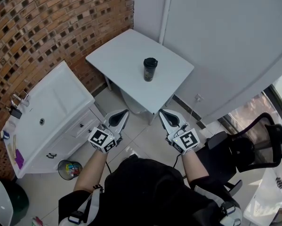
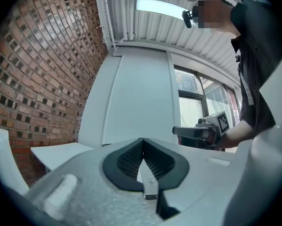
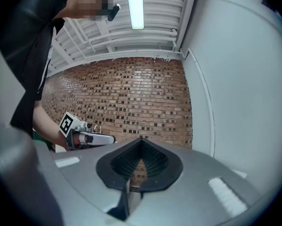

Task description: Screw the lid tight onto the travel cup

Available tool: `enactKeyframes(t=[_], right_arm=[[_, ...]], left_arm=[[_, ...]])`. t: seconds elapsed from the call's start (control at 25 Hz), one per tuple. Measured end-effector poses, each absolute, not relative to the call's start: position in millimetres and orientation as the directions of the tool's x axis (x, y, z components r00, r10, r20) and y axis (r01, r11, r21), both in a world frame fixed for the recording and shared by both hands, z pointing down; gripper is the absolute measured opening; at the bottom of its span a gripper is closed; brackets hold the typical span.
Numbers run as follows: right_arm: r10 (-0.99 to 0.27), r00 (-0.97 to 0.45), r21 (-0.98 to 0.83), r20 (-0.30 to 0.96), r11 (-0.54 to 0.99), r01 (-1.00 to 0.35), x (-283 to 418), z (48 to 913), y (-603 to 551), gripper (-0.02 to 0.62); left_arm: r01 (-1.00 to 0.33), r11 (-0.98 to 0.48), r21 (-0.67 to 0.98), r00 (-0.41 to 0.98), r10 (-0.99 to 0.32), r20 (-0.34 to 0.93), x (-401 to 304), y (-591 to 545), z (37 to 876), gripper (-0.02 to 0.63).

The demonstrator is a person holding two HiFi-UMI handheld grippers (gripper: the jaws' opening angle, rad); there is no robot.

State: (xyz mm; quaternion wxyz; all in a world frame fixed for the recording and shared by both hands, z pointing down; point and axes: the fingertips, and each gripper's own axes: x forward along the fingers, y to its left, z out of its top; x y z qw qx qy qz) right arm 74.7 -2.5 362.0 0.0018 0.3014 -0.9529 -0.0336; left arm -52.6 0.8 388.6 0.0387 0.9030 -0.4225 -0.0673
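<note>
On the white table [image 1: 126, 55] the travel cup [image 1: 150, 72] stands upright with its black lid [image 1: 150, 61] on top; whether it is screwed tight or only resting there cannot be told. The left gripper [image 1: 124, 113] and right gripper [image 1: 163, 113] hover well short of the table, their jaws pressed together and empty.

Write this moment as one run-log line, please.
left gripper: shut, empty | right gripper: shut, empty | travel cup: upright on white table, lid on top, untouched
</note>
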Motion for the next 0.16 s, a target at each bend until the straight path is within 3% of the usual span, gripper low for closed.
enactKeyframes(t=[0.16], right_arm=[[-0.575,-0.818,0.059,-0.028,0.815,-0.576,77.4,359.3,0.8,0.005]], left_arm=[[-0.767,-0.631,0.117,0.625,-0.775,-0.092,-53.0,2.5,387.3,0.002]])
